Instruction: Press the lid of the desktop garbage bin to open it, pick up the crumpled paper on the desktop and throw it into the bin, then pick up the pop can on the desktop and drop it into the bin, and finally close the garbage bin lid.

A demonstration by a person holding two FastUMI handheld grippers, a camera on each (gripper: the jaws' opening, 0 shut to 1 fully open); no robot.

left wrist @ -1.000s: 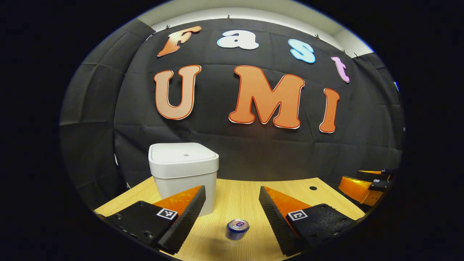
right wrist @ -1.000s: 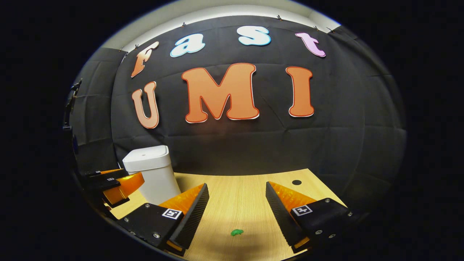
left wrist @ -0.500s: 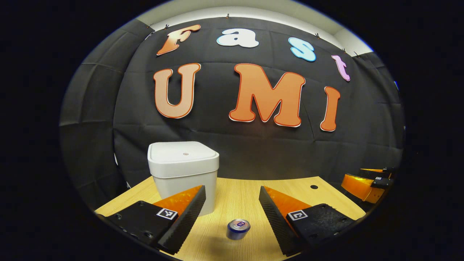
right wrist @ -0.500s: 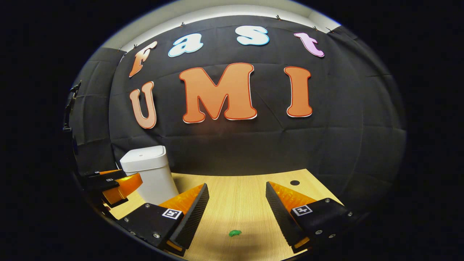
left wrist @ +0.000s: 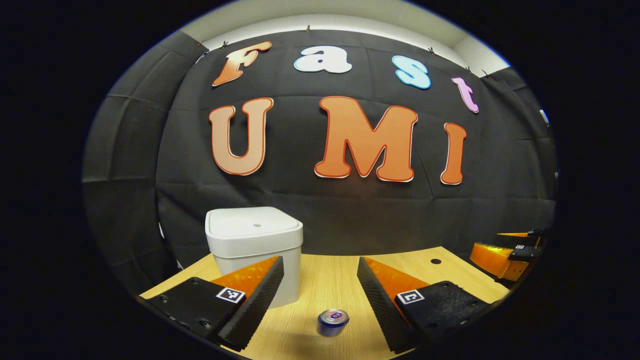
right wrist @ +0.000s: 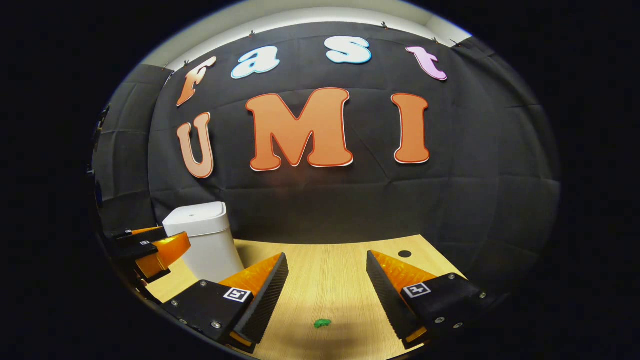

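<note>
Bin (left wrist: 254, 250) stands on tabletop (left wrist: 325, 280), lid (left wrist: 252, 226) shut. Left gripper (left wrist: 320, 287) and right gripper (right wrist: 325, 285): jaws spread, holding nothing. Pop can (left wrist: 332, 321) upright just ahead of left jaws; green crumpled paper (right wrist: 322, 323) lies before right. Step in hand, judged: press lid. Advise a centred, straight-down push, avoiding tipping the bin.

Wooden table (left wrist: 330, 280): white bin (left wrist: 254, 247), upright can (left wrist: 332, 322), green paper scrap (right wrist: 322, 323).
</note>
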